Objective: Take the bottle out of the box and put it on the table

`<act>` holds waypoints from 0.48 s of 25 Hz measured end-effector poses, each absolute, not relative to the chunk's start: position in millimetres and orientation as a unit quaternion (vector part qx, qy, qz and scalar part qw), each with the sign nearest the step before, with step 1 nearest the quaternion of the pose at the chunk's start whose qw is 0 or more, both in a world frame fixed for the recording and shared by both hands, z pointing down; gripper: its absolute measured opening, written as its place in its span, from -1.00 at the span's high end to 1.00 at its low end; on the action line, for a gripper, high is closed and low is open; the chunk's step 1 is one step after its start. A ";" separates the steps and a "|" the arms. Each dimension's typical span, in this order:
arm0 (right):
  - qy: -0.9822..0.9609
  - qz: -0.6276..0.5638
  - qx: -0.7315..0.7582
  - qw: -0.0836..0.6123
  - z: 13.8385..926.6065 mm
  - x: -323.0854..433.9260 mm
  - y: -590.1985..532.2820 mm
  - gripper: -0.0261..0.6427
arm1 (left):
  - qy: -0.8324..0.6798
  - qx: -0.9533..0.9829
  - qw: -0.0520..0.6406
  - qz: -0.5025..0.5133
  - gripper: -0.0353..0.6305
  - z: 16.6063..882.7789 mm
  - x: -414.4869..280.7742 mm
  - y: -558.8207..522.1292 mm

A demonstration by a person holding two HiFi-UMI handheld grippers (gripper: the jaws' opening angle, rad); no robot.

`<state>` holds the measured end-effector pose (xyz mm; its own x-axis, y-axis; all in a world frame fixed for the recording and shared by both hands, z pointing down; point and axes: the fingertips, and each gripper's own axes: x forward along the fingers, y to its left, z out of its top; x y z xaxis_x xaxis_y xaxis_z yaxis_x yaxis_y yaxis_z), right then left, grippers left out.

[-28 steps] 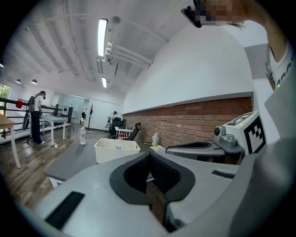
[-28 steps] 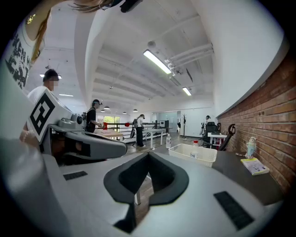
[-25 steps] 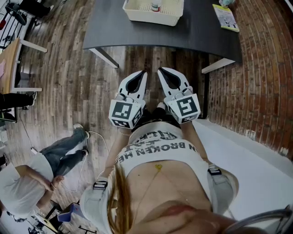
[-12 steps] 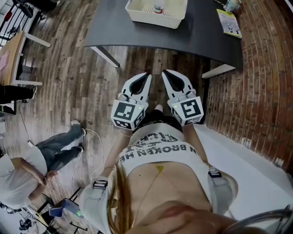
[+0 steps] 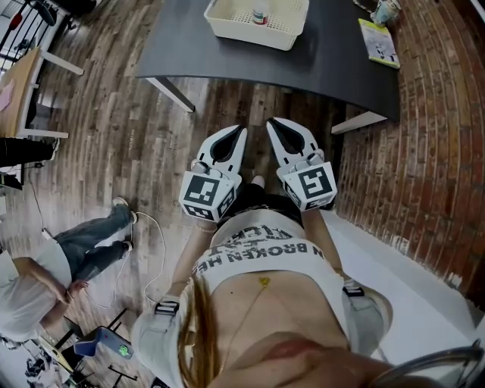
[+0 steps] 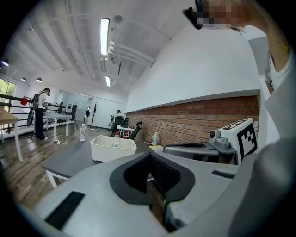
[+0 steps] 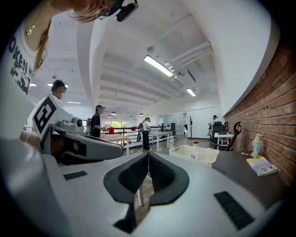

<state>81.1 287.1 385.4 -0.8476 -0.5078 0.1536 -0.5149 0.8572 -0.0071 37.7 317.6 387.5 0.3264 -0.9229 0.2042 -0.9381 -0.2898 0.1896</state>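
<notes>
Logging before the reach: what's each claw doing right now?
Left claw: closed, holding nothing.
Right claw: closed, holding nothing.

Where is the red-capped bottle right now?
Head view, top centre: the small clear red-capped bottle stands inside the cream plastic basket on the dark grey table.

bottle [image 5: 259, 14] in box [image 5: 244, 33], box on table [image 5: 333, 57]
</notes>
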 end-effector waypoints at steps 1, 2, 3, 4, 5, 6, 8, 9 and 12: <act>-0.960 0.025 0.268 0.072 385.5 81.3 284.9 0.89 | -0.581 0.802 0.135 0.034 0.89 388.5 36.5 317.1; -0.960 0.026 0.271 0.070 385.7 81.7 282.2 0.89 | -0.582 0.801 0.133 0.039 0.89 389.6 35.3 316.0; -0.959 0.027 0.275 0.068 385.9 82.3 279.1 0.89 | -0.582 0.801 0.133 0.042 0.89 390.6 34.2 314.1; -0.958 0.028 0.278 0.067 386.3 82.6 275.7 0.89 | -0.581 0.802 0.133 0.040 0.89 391.3 33.1 311.7; -0.957 0.030 0.280 0.067 387.1 82.4 272.4 0.89 | -0.580 0.803 0.135 0.036 0.89 391.6 31.7 308.7; -0.957 0.032 0.281 0.067 388.1 81.5 269.2 0.89 | -0.578 0.804 0.137 0.031 0.89 391.8 30.2 305.2; -0.956 0.034 0.284 0.067 388.8 78.7 261.4 0.89 | -0.575 0.806 0.139 0.026 0.89 392.1 26.5 295.7; -0.955 0.032 0.287 0.066 388.3 76.9 256.3 0.89 | -0.572 0.808 0.138 0.026 0.89 392.3 24.4 289.2; -0.952 0.031 0.299 0.063 386.8 70.3 237.6 0.89 | -0.559 0.817 0.139 0.028 0.89 393.4 18.2 265.3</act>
